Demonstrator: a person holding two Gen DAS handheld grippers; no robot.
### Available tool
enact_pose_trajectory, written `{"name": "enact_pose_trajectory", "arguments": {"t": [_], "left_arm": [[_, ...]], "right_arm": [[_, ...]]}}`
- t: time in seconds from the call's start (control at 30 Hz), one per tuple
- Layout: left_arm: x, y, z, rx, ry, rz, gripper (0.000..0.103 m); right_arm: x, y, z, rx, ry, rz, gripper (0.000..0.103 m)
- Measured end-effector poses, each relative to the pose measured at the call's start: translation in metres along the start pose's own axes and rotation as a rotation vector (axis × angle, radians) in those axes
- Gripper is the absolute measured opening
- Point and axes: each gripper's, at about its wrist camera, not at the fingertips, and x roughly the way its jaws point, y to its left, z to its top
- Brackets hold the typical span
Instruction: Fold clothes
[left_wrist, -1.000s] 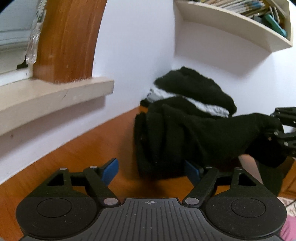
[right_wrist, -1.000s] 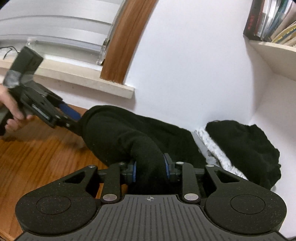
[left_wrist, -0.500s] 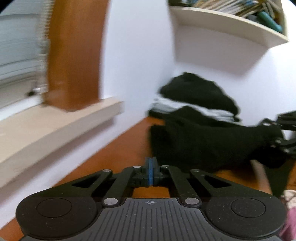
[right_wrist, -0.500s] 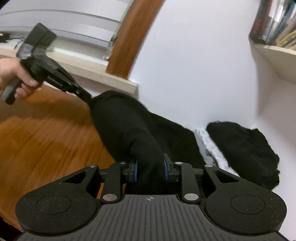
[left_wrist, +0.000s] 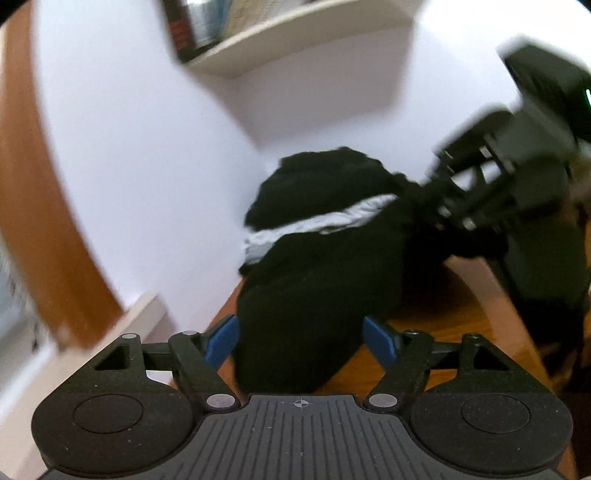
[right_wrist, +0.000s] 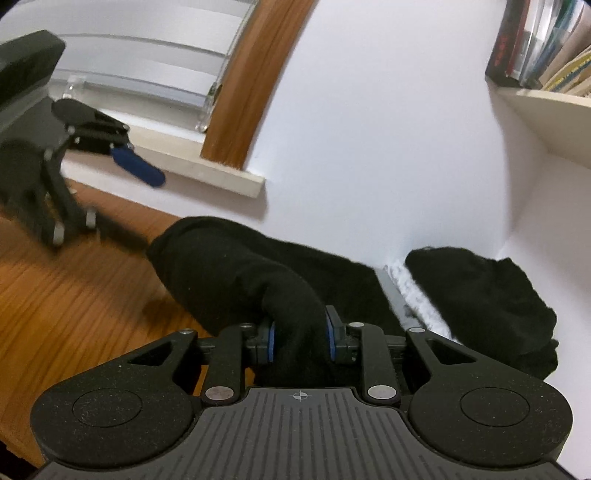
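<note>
**Right tongs on the black garment, left tongs spread around its other end**

I have the warm brown wooden desk (right_wrist: 74, 295) under everything, running up to the white wall (right_wrist: 369, 147) and its pale window sill (right_wrist: 207, 173). On it lies the long black knitted garment (right_wrist: 229, 266), stretched from near the sill toward my right wrist camera. Behind it, in the corner, sits a heap of black clothes with a grey-white layer (right_wrist: 480, 295), touching the wall.

From my right wrist view, the right tongs (right_wrist: 300, 341) are clamped on a bunched fold of the black garment, with cloth filling the gap between the blue pads. The left tongs (right_wrist: 122, 177) show at the far left, blurred, near the garment's other end.

From my left wrist view, the left tongs (left_wrist: 301, 341) stand wide apart, and the near end of the black knitted garment (left_wrist: 314, 295) lies between the blue pads (left_wrist: 221, 339); I cannot tell whether either pad touches it. The right tongs (left_wrist: 436, 210) appear upper right, blurred, at the garment's far end.
</note>
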Motion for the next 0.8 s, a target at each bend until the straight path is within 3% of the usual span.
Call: {"name": "enact_pose_trajectory", "arguments": {"t": [0.17, 0.27, 0.4, 0.5, 0.57, 0.63, 0.8], "left_arm": [[0.034, -0.022, 0.008, 0.183, 0.043, -0.022, 0.077], [0.051, -0.025, -0.002, 0.291, 0.116, 0.012, 0.073], [0.063, -0.011, -0.018, 0.350, 0.177, 0.016, 0.076], [0.067, -0.011, -0.021, 0.353, 0.163, 0.004, 0.074], [0.069, -0.010, -0.021, 0.353, 0.159, 0.000, 0.067], [0.069, -0.004, -0.016, 0.319, 0.163, -0.015, 0.045], [0.038, 0.010, 0.015, 0.321, 0.127, -0.037, 0.032]], "right_arm": [[-0.002, -0.007, 0.005, -0.008, -0.009, 0.004, 0.025], [-0.005, -0.011, 0.005, -0.014, -0.017, 0.000, 0.025], [-0.006, -0.014, 0.001, -0.025, -0.021, 0.009, 0.025], [-0.005, -0.016, -0.001, -0.026, -0.023, 0.013, 0.025], [-0.005, -0.017, -0.002, -0.022, -0.023, 0.012, 0.025], [-0.004, -0.018, -0.003, -0.018, -0.023, 0.012, 0.025], [-0.018, -0.029, 0.006, 0.012, -0.046, 0.017, 0.024]]}}
